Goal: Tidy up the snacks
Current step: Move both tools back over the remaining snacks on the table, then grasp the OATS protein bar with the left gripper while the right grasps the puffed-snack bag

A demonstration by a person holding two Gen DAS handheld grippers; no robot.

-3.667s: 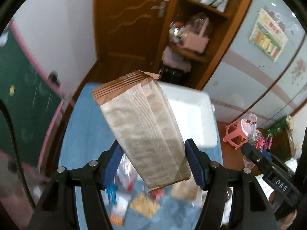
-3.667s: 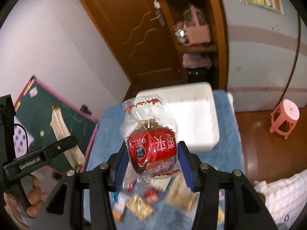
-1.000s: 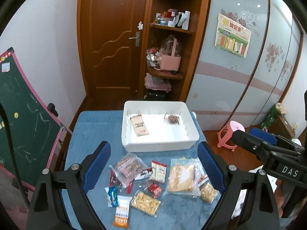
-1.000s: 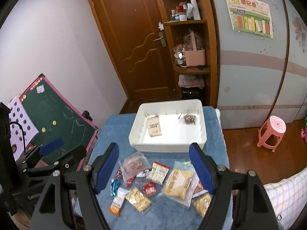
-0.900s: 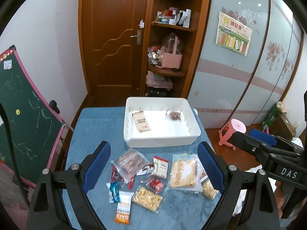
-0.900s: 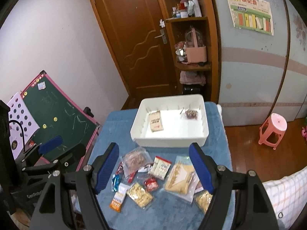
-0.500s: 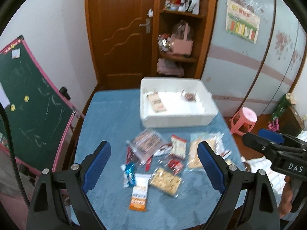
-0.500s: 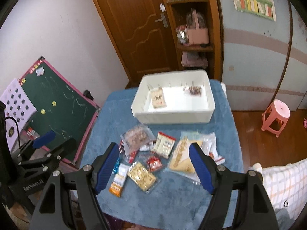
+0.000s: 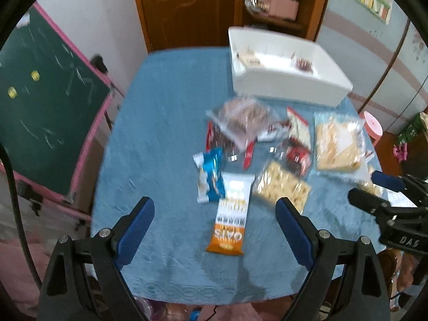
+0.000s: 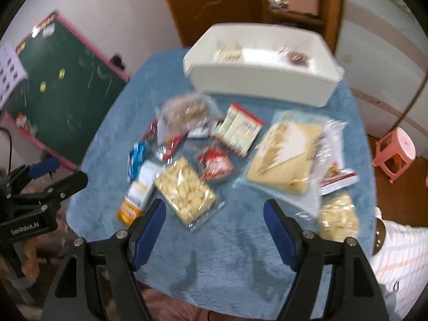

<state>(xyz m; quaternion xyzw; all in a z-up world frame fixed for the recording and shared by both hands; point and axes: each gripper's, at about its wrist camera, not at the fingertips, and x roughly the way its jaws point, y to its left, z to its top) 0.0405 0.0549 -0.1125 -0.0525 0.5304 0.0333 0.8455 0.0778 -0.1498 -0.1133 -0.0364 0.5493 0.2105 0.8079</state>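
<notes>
Blue cloth (image 9: 160, 123) is strewn with snacks (image 10: 187, 190) awaiting sorting; bin (image 9: 289, 83) is set at twelve o'clock; left gripper (image 9: 215, 220) and right gripper (image 10: 214, 223) are held spread, empty, for picking.

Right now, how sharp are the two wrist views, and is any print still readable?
Left wrist view: moderate motion blur, worst on the bin; the oat bar print is partly legible; fisheye bends the table edges. Right wrist view: heavier smear, bin doubled, snack print unreadable; both grippers stay crisp.
</notes>
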